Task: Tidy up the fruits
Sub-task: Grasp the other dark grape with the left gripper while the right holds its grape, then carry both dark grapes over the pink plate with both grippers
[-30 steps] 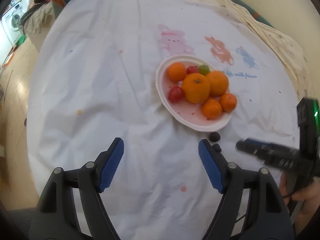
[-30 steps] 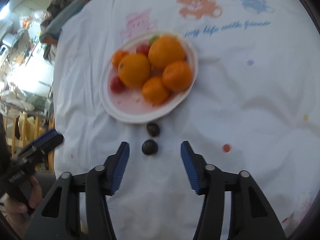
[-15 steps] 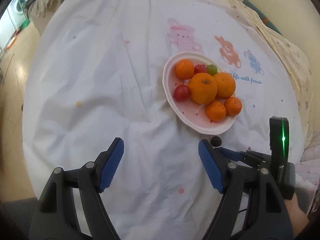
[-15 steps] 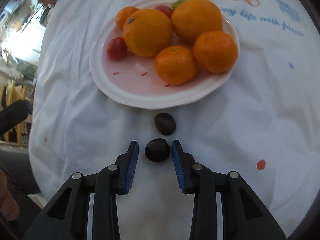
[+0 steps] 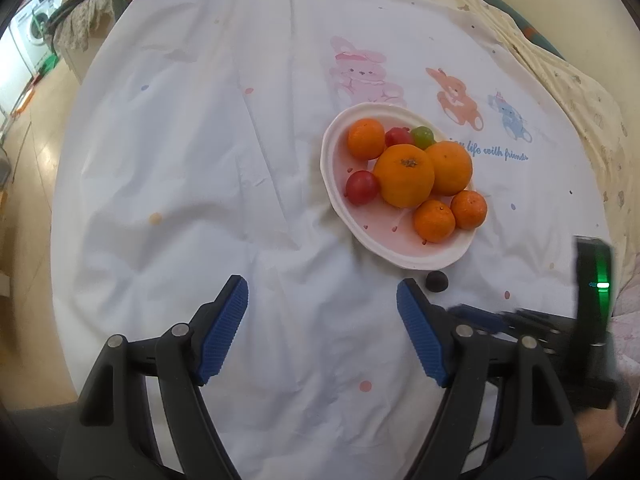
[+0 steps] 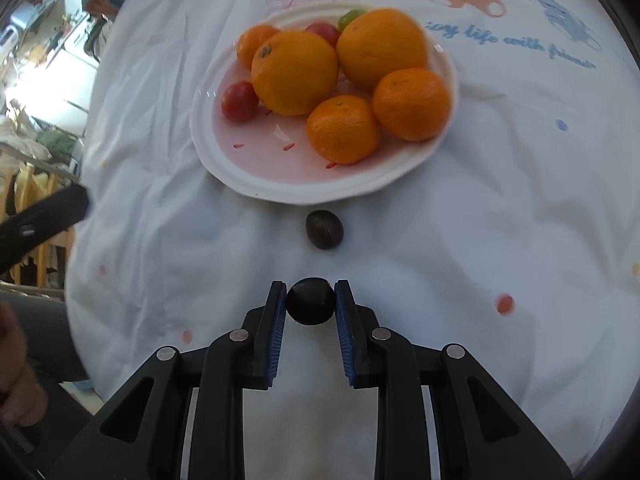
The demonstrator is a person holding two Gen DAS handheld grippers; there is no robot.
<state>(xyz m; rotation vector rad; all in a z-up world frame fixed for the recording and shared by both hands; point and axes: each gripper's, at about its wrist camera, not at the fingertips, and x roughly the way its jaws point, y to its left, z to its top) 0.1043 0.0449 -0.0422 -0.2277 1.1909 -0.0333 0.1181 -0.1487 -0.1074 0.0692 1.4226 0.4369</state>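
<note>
A white plate [image 6: 224,168] [image 5: 332,184] holds two large oranges [image 6: 294,72], three small tangerines [image 6: 342,128], red cherry tomatoes [image 6: 239,101] and a green one [image 5: 423,136]. My right gripper [image 6: 311,302] is shut on a dark round fruit [image 6: 311,301] just above the cloth, in front of the plate. A second dark fruit [image 6: 324,229] [image 5: 436,281] lies on the cloth at the plate's near rim. My left gripper [image 5: 322,328] is open and empty, hovering left of the right gripper [image 5: 480,320], which is blurred there.
The round table wears a white cloth [image 5: 192,160] with cartoon animals [image 5: 364,76] and blue lettering [image 6: 512,44] beyond the plate. The cloth is wrinkled and spotted. Floor, a washing machine [image 5: 30,28] and clutter lie off the table's left edge.
My right gripper moved forward around the nearer dark fruit and closed on it. The left gripper stayed open and drew back slightly.
</note>
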